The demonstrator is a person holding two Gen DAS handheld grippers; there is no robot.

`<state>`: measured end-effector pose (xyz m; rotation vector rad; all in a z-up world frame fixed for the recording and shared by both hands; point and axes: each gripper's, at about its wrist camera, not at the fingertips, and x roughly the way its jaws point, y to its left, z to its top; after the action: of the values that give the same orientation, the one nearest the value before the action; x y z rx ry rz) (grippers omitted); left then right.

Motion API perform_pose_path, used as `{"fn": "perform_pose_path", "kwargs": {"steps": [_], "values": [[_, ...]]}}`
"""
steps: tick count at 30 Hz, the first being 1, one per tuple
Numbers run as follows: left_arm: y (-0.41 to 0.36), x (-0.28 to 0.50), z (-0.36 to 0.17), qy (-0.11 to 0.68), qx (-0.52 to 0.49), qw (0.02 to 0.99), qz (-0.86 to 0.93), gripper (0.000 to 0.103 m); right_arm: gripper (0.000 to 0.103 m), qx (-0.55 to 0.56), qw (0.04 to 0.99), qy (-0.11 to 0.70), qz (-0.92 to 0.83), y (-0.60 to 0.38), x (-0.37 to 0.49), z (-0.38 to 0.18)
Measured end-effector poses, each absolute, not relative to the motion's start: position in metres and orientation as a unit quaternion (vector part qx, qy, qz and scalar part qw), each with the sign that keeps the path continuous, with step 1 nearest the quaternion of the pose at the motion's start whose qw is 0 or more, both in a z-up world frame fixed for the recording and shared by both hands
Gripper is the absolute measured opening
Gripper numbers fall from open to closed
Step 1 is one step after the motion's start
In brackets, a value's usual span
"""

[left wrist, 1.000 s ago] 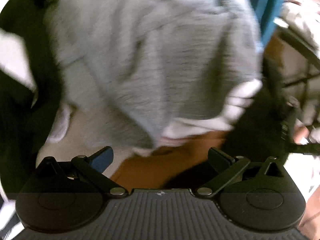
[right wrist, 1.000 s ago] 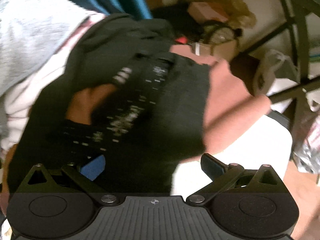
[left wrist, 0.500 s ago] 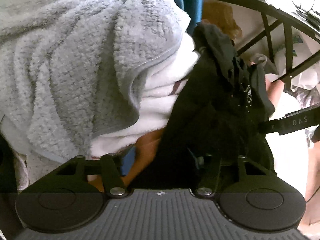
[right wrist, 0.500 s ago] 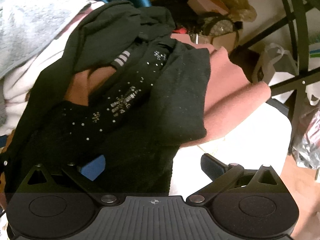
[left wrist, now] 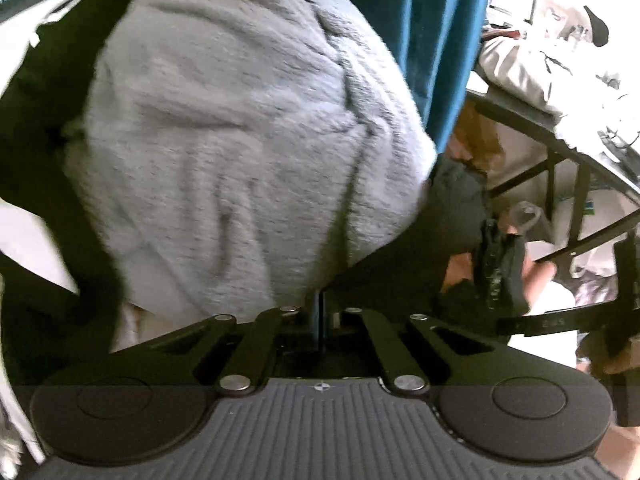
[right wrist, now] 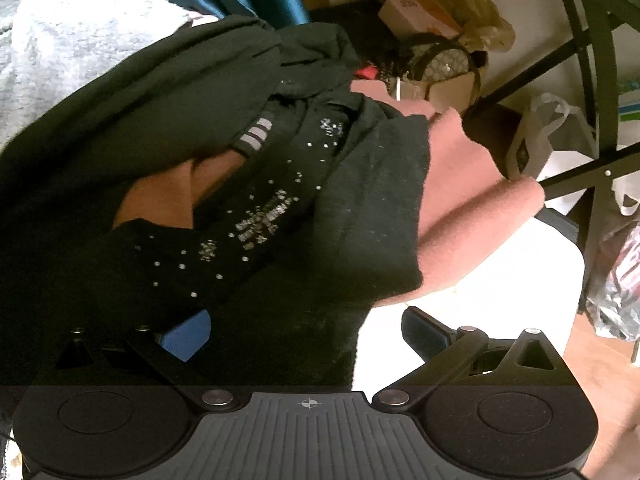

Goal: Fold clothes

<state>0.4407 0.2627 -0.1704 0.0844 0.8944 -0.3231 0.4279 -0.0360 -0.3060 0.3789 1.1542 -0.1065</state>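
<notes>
A pile of clothes fills both views. A fluffy grey fleece (left wrist: 240,140) bulges over the left gripper (left wrist: 320,312), whose fingers are pressed together at the seam where the fleece meets a black garment (left wrist: 400,268). They look shut on the black garment's edge, though the pinched cloth itself is hidden. In the right wrist view the same black garment (right wrist: 200,184), printed with small white dots and lettering, lies crumpled over a pink-brown fleece (right wrist: 460,200). The right gripper (right wrist: 308,334) is open just above the black cloth, which spreads between its blue pads (right wrist: 184,336).
A teal curtain (left wrist: 432,40) hangs behind the pile. A black metal frame (right wrist: 560,60) crosses the right side. Boxes and a patterned bag (right wrist: 440,60) sit at the back, and plastic bags (right wrist: 552,140) on the right. A white surface (right wrist: 500,280) shows under the pink fleece.
The left gripper has closed from wide open to fully shut on cloth at the pile, and its view has swung up over the grey fleece. The right gripper stays open and almost still.
</notes>
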Motion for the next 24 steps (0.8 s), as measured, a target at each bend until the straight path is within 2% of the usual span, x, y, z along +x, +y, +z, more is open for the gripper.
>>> {"fn": "perform_pose_path", "kwargs": {"steps": [9, 20, 24], "values": [[0.245, 0.438, -0.166, 0.41, 0.037, 0.894, -0.177, 0.002, 0.102, 0.173, 0.815, 0.551, -0.049, -0.03, 0.425, -0.307], [0.29, 0.439, -0.047, 0.236, -0.016, 0.965, -0.11, 0.002, 0.102, 0.17, 0.827, 0.534, -0.04, -0.031, 0.424, -0.283], [0.307, 0.441, -0.019, 0.191, -0.017, 0.979, -0.076, 0.002, 0.102, 0.172, 0.829, 0.53, -0.037, -0.029, 0.424, -0.277]]}}
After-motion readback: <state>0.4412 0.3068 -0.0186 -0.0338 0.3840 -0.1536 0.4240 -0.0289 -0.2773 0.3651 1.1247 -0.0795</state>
